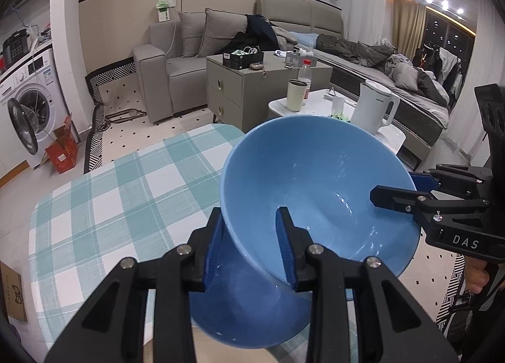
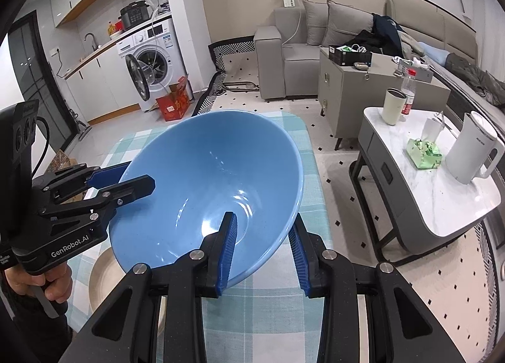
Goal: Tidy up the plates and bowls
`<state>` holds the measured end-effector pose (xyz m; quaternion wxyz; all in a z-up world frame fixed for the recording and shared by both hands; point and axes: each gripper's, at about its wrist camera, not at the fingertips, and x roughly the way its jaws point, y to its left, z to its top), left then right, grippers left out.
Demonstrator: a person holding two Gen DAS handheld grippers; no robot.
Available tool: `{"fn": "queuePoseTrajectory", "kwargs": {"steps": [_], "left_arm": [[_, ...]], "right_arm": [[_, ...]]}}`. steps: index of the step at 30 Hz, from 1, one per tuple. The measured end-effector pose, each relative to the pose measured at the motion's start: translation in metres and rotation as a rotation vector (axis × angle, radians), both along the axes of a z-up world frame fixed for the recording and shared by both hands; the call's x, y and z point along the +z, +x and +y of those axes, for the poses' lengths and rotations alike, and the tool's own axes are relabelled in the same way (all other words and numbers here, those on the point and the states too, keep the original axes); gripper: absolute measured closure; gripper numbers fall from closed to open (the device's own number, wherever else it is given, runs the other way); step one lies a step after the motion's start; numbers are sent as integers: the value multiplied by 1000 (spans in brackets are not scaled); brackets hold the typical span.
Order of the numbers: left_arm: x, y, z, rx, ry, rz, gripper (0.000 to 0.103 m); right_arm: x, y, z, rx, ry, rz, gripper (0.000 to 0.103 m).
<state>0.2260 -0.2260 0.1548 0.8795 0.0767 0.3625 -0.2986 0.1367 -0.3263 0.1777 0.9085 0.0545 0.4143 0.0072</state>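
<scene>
I have 1 blue bowl (image 1: 318,186) gripped by 2 tongs.
Left tongs (image 1: 252,249) and right tongs (image 2: 263,249) each pinch opposite rim edges, tilted above the checked surface (image 1: 126,192).

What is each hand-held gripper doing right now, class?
Left hand-held gripper: shut on the blue bowl's rim.
Right hand-held gripper: shut on the same bowl's rim.
</scene>
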Motion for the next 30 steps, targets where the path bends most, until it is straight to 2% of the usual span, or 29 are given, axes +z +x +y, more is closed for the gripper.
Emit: {"fn": "queuePoseTrajectory", "kwargs": {"steps": [18,30], "left_arm": [[-18,2,48,86,-8,28,71],[-30,-1,59,105,0,37,71]], "right_arm": [[-13,19,40,87,8,14,69],[-30,25,54,113,11,38,69]]}}
